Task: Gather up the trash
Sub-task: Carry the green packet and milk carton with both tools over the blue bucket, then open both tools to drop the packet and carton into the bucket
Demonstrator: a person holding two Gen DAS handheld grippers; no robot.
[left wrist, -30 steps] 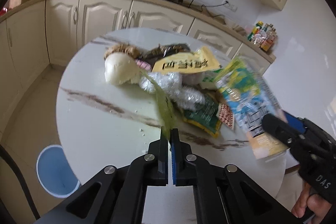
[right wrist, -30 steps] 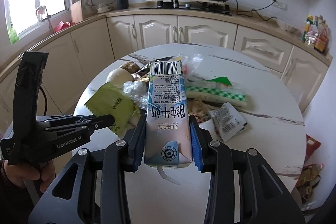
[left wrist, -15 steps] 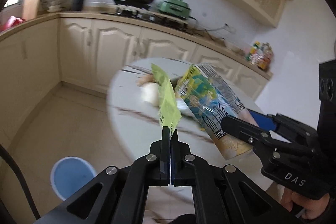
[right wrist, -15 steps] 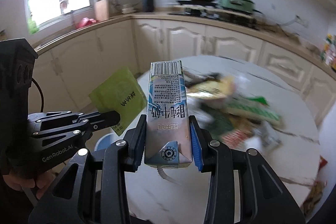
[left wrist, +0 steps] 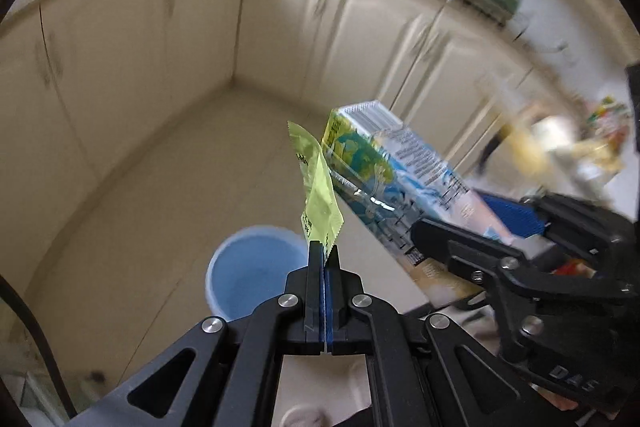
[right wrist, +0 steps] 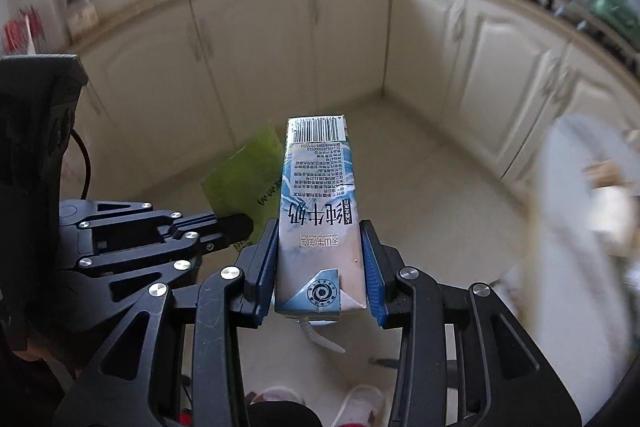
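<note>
While both grippers hang over the beige tiled floor [left wrist: 168, 187], each one has a bit of trash pinched in it. The left gripper [left wrist: 323, 255] has its jaws pressed fully together on the bottom edge of a thin lime-green plastic sachet [left wrist: 318, 187], which sticks up toward 12 o'clock from the tips. Down past it, at about 8 o'clock from the fingertips, sits a round light-blue plastic bin [left wrist: 252, 271] on the floor, open side up.

The right gripper [right wrist: 322, 267] is clamped on a tall blue-and-white milk carton [right wrist: 318, 211], blue pads squeezing both its sides, barcode end pointing away and a bent white straw [right wrist: 320, 337] poking out the near end. From that camera the green sachet is just at 10 o'clock of the carton. Cream cabinet doors [right wrist: 500, 67] wrap around the back, pretty blurry, and the white round bench [right wrist: 580, 227] smears off at 3 o'clock.
</note>
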